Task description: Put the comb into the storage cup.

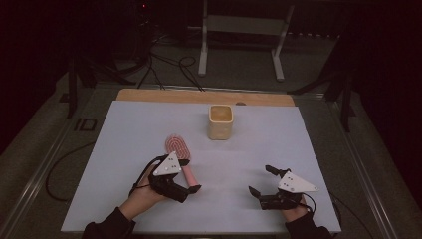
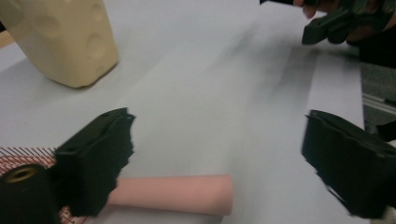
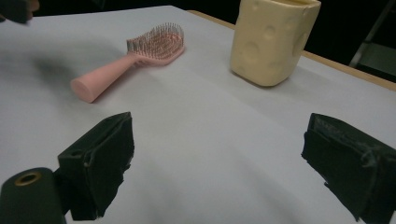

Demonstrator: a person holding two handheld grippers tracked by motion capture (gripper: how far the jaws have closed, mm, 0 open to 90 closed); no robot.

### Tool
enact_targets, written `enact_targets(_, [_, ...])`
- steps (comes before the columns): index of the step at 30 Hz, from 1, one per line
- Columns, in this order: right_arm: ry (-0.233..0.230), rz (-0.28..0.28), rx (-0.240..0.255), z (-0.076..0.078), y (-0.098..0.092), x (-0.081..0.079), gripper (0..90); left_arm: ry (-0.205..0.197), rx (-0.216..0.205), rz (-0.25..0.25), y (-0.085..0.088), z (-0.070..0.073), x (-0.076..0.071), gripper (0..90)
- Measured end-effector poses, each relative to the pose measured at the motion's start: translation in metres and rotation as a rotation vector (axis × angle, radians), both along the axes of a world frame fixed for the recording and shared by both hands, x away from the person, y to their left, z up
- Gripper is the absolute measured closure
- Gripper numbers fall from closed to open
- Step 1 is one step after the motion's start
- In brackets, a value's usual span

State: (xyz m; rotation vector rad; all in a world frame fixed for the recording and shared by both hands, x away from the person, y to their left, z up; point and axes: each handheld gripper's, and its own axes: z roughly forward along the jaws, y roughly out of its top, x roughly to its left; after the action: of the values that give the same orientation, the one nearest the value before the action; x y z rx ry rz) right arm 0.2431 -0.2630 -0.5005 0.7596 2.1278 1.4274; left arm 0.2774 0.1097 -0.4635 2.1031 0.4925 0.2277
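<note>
A pink hairbrush [image 1: 177, 146] lies on the white sheet [image 1: 129, 129], bristles up, its handle [image 2: 173, 193] pointing toward the person. My left gripper [image 1: 190, 175] is low over that handle with its jaws wide apart. In the left gripper view [image 2: 217, 158] the handle lies just beside the left jaw and ends between the two; no pad presses on it. My right gripper [image 1: 260, 179] rests open at the near right with nothing between its jaws [image 3: 217, 158]. Its view takes in the hairbrush [image 3: 135, 58] and a cream cup [image 3: 271, 39].
The cream cup [image 1: 220, 122], dimpled like cheese, stands upright at the far middle of the sheet and also appears in the left gripper view [image 2: 65, 42]. A wooden table edge [image 1: 199, 96] runs behind it. A metal stand [image 1: 244, 25] and cables lie on the floor beyond.
</note>
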Motion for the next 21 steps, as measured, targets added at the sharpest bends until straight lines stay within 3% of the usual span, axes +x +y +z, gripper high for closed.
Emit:
enact_targets(7, [0.003,0.004,0.003,0.0,0.001,0.0,8.7,0.048,0.032,-0.007,-0.008,-0.009,0.007,32.6])
enact_targets(17, [0.002,0.005,0.002,0.0,0.001,0.0,8.7,0.066,0.1,0.028,-0.021,-0.021,0.013,57.4])
enact_targets(21, [0.0,0.008,-0.007,0.0,0.001,0.0,8.7,0.075,0.117,0.017,-0.027,-0.025,0.014,64.6])
